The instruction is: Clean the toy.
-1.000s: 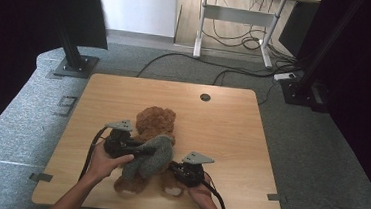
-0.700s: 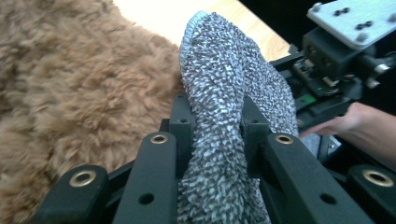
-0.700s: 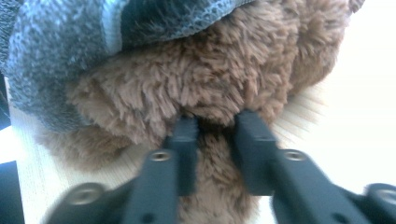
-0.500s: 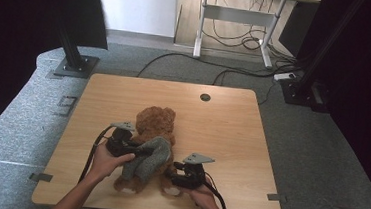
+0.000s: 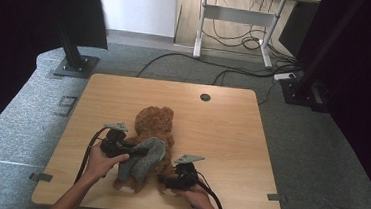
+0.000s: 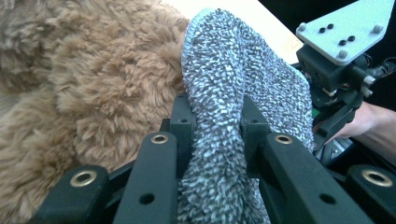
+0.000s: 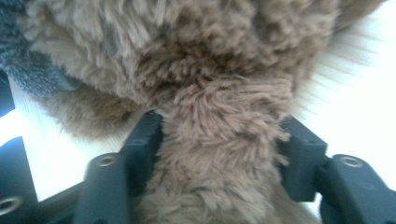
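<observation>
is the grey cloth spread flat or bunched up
Bunched up: the grey cloth is pinched into a fold by the left gripper, draped over the brown teddy bear.

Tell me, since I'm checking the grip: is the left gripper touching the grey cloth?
Touching. In the left gripper view, the left gripper has both jaws pressed against the grey cloth, pinching it between them beside the brown plush toy.

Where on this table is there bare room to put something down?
The wooden table is bare along its far edge around the round cable hole, down its whole right side, and at the far left corner. It is crowded near the front middle, where the brown plush bear, grey cloth and both hands sit.
</observation>
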Motion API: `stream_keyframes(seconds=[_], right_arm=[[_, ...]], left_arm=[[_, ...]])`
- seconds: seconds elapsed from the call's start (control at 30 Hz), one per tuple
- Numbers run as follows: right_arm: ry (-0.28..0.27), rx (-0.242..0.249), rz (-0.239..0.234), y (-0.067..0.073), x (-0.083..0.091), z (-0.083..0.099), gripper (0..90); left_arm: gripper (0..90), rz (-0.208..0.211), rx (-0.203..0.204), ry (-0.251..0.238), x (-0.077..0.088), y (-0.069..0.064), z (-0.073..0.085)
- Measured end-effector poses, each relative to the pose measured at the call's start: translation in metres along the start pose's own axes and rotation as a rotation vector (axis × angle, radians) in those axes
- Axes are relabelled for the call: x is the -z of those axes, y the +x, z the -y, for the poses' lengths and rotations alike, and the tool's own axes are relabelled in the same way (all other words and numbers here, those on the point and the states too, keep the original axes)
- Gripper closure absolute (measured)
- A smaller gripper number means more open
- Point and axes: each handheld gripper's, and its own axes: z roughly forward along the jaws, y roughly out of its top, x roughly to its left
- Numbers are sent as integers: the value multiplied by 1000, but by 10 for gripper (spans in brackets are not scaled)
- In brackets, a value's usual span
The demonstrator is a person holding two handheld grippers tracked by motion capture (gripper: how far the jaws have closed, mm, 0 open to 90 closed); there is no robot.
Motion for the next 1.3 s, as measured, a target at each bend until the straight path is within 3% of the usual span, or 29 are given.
stream_keyframes(seconds=[0.13,0.27,0.63,0.77,1.07,1.3], right_arm=[[5,47,14,4,-4,-1,603],[-24,68,32,4,1,-1,688],[-116,193,65,8,31,-9,727],[-127,203,67,8,38,-10,727],[-99,225,54,10,30,-8,726],[-87,239,49,14,24,-8,725]], left_arm=[[726,-4,4,-12,5,2,2],[726,2,3,-25,10,0,-1],[723,11,-51,-83,28,-19,-29],[721,18,-72,-90,28,-27,-46],[720,37,-59,-59,5,-28,-73],[715,6,-49,36,-33,-27,-83]])
